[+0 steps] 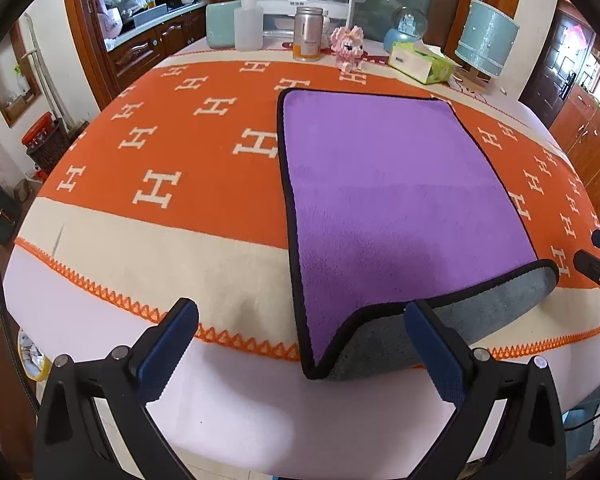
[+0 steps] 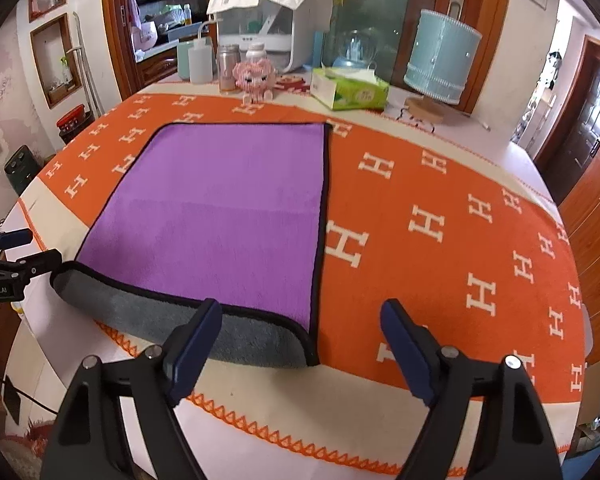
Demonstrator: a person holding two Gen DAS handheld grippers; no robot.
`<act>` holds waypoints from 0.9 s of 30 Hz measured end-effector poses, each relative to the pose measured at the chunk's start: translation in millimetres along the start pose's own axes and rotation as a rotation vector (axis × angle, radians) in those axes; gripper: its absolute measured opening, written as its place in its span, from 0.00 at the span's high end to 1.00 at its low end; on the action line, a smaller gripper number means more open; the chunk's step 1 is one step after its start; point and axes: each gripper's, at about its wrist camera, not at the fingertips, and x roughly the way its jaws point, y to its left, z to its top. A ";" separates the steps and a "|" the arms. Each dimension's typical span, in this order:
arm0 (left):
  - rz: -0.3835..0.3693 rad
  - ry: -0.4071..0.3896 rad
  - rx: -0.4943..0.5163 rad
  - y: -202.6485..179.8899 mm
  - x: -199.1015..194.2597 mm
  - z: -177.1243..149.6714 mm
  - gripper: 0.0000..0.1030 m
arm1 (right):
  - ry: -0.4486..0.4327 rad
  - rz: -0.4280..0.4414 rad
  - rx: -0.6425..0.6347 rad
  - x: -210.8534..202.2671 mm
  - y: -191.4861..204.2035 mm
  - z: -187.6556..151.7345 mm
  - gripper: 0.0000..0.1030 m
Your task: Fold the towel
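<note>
A purple towel (image 1: 396,188) with a black hem lies flat on the orange patterned cloth; it also shows in the right wrist view (image 2: 220,216). Its near edge curls up and shows the grey underside (image 1: 460,324) (image 2: 148,316). My left gripper (image 1: 300,348) is open and empty, just in front of the towel's near left corner. My right gripper (image 2: 304,344) is open and empty, in front of the towel's near right corner. The right gripper's tips (image 1: 596,260) show at the right edge of the left view, and the left gripper (image 2: 28,256) shows at the left edge of the right view.
The table (image 1: 240,412) carries an orange cloth with white H marks (image 2: 440,240). At the far edge stand a squeeze bottle (image 1: 248,24), a metal jar (image 1: 308,32), a pink toy (image 1: 348,48), a tissue box (image 2: 350,90) and a blue lamp (image 2: 440,60).
</note>
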 end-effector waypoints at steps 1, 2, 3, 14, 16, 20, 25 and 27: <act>-0.005 0.005 0.000 0.7 1.4 -0.1 0.01 | 0.008 0.000 -0.001 2.9 -1.6 -0.2 0.22; -0.015 0.011 -0.002 1.8 3.3 -0.2 0.01 | 0.014 0.001 -0.003 5.1 -3.0 -0.3 0.23; -0.024 0.017 -0.004 2.8 5.4 0.3 0.01 | 0.019 0.005 -0.004 7.4 -4.4 -0.8 0.24; -0.091 0.068 0.024 7.8 15.2 -1.5 0.11 | 0.083 0.100 -0.042 29.6 -12.7 -5.9 0.36; -0.102 0.075 0.038 6.6 16.1 -2.4 0.14 | 0.095 0.127 -0.047 33.3 -15.2 -6.7 0.37; -0.114 0.090 0.077 3.6 18.5 -5.2 0.24 | 0.129 0.169 -0.067 42.5 -18.3 -9.6 0.46; -0.153 0.101 0.094 2.4 20.2 -4.9 0.32 | 0.176 0.219 -0.060 56.0 -21.5 -12.2 0.58; -0.163 0.105 0.101 1.3 21.4 -4.0 0.39 | 0.189 0.246 -0.050 59.6 -22.3 -12.3 0.64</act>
